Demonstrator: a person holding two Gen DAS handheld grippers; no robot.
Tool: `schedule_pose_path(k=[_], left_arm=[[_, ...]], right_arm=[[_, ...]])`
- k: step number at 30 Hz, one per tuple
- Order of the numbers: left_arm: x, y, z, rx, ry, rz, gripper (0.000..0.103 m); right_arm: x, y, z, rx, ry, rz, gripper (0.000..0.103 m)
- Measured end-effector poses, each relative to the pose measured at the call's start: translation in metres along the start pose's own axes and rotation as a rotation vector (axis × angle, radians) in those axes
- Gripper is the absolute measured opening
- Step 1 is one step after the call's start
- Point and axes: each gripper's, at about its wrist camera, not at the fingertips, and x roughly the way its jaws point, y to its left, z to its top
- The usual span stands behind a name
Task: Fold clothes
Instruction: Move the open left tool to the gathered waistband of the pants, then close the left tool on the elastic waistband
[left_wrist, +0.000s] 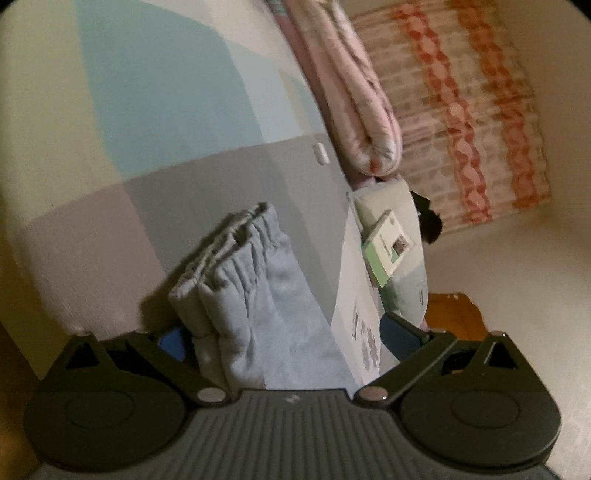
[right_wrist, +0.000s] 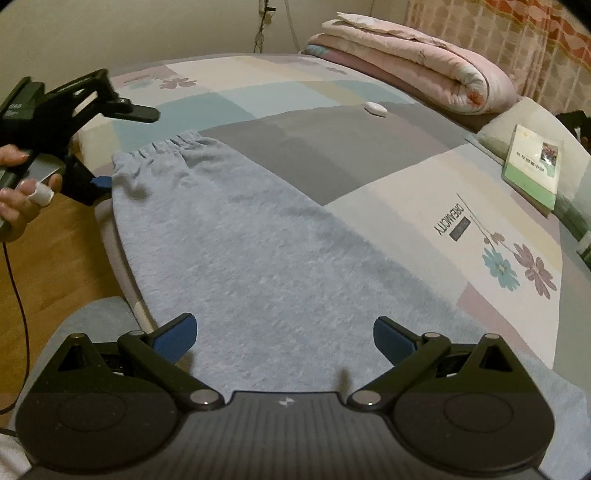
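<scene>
Grey sweatpants (right_wrist: 258, 236) lie flat, lengthwise along bed (right_wrist: 295, 122) near edge, elastic waistband (right_wrist: 162, 146) at far end; appear halved leg over leg. Left gripper (left_wrist: 282, 332) jaws apart, straddling waistband corner, not clamped. Right gripper (right_wrist: 282, 338) jaws apart over lower leg cloth, holding nothing. Judgement: cross-fold, cuffs toward waistband, remains. Folded pink quilt (right_wrist: 424, 62), book (right_wrist: 532, 166) well apart.
</scene>
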Motion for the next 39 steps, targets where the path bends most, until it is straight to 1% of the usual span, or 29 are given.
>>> schedule_pose_path(k=[5,9,11,14,17,18,19,24,27,28,29,30,31,32,33,34,35,36,38,39], left_arm=[[0.001,0.002,0.003,0.021,-0.028,-0.009,0.100],[-0.006,0.002,0.013,-0.001,-0.143,0.043,0.100],[-0.004,0.000,0.013,-0.005,-0.159,0.046,0.100],[-0.003,-0.007,0.011,0.035,-0.163,0.034,0.097],[-0.003,-0.014,0.009,0.071,-0.167,0.024,0.097],[-0.002,-0.013,0.010,0.064,-0.168,0.030,0.097],[-0.001,-0.012,0.011,0.057,-0.170,0.036,0.095],[0.002,-0.009,0.016,0.025,-0.177,0.063,0.094],[0.007,-0.015,0.016,0.034,-0.179,0.054,0.093],[0.010,-0.017,0.015,0.049,-0.161,0.043,0.092],[0.013,-0.018,0.014,0.061,-0.149,0.041,0.087],[0.014,-0.016,0.013,0.062,-0.155,0.068,0.083],[0.015,-0.015,0.012,0.062,-0.162,0.095,0.067],[0.016,-0.013,0.011,0.063,-0.168,0.122,0.056],[0.017,-0.012,0.011,0.060,-0.174,0.144,0.049],[0.015,-0.008,0.012,0.045,-0.176,0.148,0.045],[0.014,-0.005,0.013,0.033,-0.174,0.155,0.036],[0.013,-0.003,0.014,0.024,-0.172,0.165,0.029],[0.012,0.002,0.015,0.008,-0.168,0.182,0.026],[0.012,0.003,0.015,0.011,-0.166,0.181,0.025]], right_arm=[[0.002,0.001,0.000,0.001,0.007,0.008,0.103],[0.002,0.003,-0.001,-0.006,0.006,0.010,0.103],[0.002,0.004,-0.001,-0.007,0.007,0.009,0.103],[0.003,0.003,-0.001,-0.001,0.009,0.008,0.103],[0.006,0.002,0.000,0.008,0.014,0.012,0.103],[0.007,0.002,0.000,0.011,0.016,0.014,0.103],[0.008,0.003,0.000,0.012,0.017,0.016,0.103],[0.010,0.005,-0.002,0.012,0.023,0.023,0.103],[0.010,0.005,-0.002,0.012,0.025,0.020,0.103],[0.009,0.004,-0.002,0.013,0.023,0.018,0.103],[0.009,0.004,-0.002,0.015,0.022,0.017,0.103],[0.009,0.003,-0.002,0.021,0.021,0.016,0.103],[0.009,0.001,-0.002,0.030,0.022,0.015,0.103],[0.010,-0.001,-0.002,0.041,0.022,0.018,0.103],[0.010,-0.002,-0.002,0.054,0.023,0.028,0.103],[0.010,-0.004,-0.002,0.067,0.024,0.039,0.103],[0.011,-0.005,-0.001,0.080,0.025,0.054,0.103],[0.011,-0.007,0.000,0.092,0.026,0.067,0.103],[0.012,-0.010,0.003,0.119,0.026,0.095,0.103],[0.012,-0.012,0.004,0.138,0.027,0.114,0.103]])
